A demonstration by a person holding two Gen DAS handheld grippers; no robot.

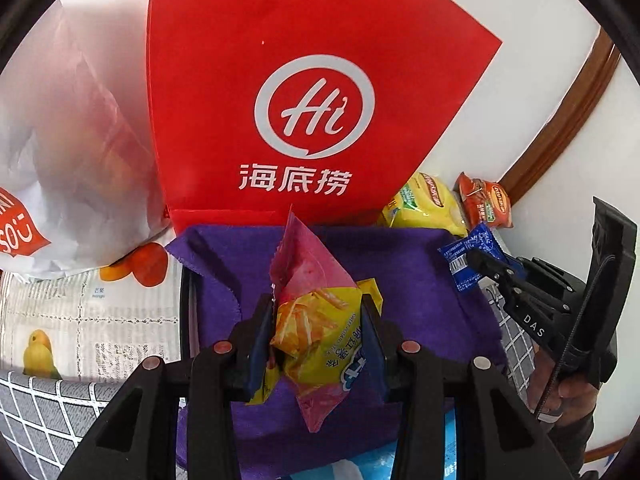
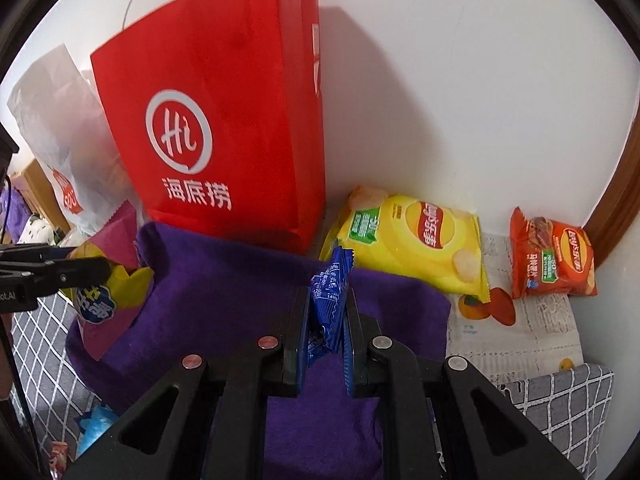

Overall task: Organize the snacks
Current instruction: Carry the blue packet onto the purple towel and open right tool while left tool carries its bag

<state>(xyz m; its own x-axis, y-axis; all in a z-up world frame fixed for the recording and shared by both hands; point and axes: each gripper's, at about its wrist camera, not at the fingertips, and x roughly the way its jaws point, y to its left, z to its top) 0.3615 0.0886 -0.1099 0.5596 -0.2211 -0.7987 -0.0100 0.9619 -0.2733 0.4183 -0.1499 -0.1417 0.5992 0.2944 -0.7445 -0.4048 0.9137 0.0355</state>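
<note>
Left hand-held gripper (image 1: pixel 318 332): jaws part-closed, clamped on a pink-and-yellow snack packet (image 1: pixel 316 320), pads pressing both sides. Packet stands roughly upright, pink tip pointing up, over the purple cloth (image 1: pixel 400 280).

Right hand-held gripper (image 2: pixel 326 312): jaws nearly together, pinching a small blue snack wrapper (image 2: pixel 330 292), which sticks up above the fingertips. Also over the purple cloth. In left wrist view the same gripper shows at right w/ the blue wrapper at its tip; a hand (image 1: pixel 572 392) w/ a ring grips its handle.

Purple cloth: looks like a soft felt bin or folded sheet — can't tell which from these views. A dark rim runs along its left side.

Behind the cloth, touching or just beside its far edge: red paper bag (image 2: pixel 224 120), upright, white "Hi" logo w/ Chinese characters, white cord handles. Left of it, a white translucent plastic bag (image 1: pixel 68 140) w/ a red label.

Right of the red bag, near the wall: yellow Lay's chip bag (image 2: pixel 416 240) lying flat, just beside the cloth. Orange-red Lay's chip bag (image 2: pixel 552 256) further right, apart from the yellow one, close to a brown wood trim (image 2: pixel 616 208).

Underneath: fruit-print paper sheet (image 2: pixel 520 328) over a grey grid-pattern surface (image 2: pixel 560 400). White wall (image 2: pixel 440 80) behind.
</note>
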